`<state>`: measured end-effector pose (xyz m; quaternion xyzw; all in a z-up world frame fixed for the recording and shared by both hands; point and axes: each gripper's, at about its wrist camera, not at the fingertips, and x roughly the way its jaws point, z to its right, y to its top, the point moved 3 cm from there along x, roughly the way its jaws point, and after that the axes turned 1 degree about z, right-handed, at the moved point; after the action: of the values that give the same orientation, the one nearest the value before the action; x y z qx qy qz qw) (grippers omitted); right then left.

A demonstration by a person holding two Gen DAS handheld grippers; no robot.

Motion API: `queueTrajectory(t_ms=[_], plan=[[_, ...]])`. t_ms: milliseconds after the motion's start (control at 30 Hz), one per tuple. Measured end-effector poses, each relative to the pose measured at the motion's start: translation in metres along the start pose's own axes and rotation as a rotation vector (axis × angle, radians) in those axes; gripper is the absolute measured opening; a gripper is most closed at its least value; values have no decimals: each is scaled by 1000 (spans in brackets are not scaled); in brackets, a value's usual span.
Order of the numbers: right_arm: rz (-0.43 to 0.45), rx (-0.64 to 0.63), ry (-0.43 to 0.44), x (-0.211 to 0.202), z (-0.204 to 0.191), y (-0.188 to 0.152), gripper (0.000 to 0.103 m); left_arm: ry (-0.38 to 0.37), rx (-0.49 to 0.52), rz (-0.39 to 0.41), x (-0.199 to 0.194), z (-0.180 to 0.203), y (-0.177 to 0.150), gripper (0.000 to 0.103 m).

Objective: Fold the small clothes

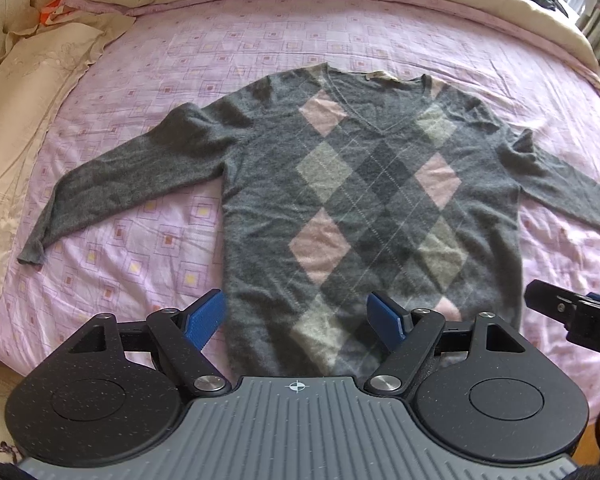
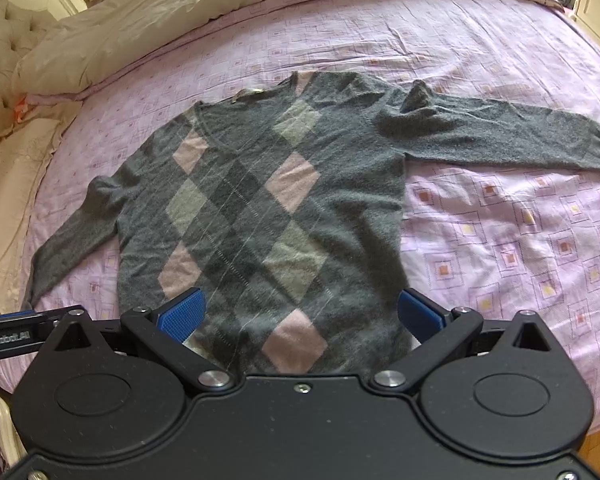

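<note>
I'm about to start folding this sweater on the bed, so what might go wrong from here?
The sweater lies on a soft, wrinkled sheet, so the jaws may pinch bedding along with knit. A bunched fold at the right sleeve shoulder could get folded in. Both grippers, left and right, hover open at the hem, close together, and might collide.

One grey argyle sweater [image 1: 364, 184] lies spread on one bed covered by a single pink patterned sheet [image 1: 148, 232], and the garment shows two long sleeves, one out to each side. Two grippers appear: the left gripper [image 1: 296, 320] and the right gripper [image 2: 300, 312], each carrying two blue fingertips [image 1: 206, 318] set wide apart with nothing between them. On the sweater's front, the left wrist view shows five pink diamonds, and one cream duvet [image 2: 148, 24] lies bunched along the far side, with one cream pillow [image 1: 28, 80] beside the headboard.
</note>
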<state>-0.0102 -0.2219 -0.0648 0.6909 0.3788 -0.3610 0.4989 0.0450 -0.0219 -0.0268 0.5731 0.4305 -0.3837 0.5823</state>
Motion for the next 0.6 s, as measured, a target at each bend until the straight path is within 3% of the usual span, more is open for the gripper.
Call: queueTrajectory(t_ms=[267,533,600], plan=[[16,140,53,31,102,28,102,5,-20,40,4,34,20,77],[47,310,3,49,228,53,102,12,-50,73,13,70,34,77],[60,356,-55,50,260,60,102,21,-56,77,15,79,34,77]])
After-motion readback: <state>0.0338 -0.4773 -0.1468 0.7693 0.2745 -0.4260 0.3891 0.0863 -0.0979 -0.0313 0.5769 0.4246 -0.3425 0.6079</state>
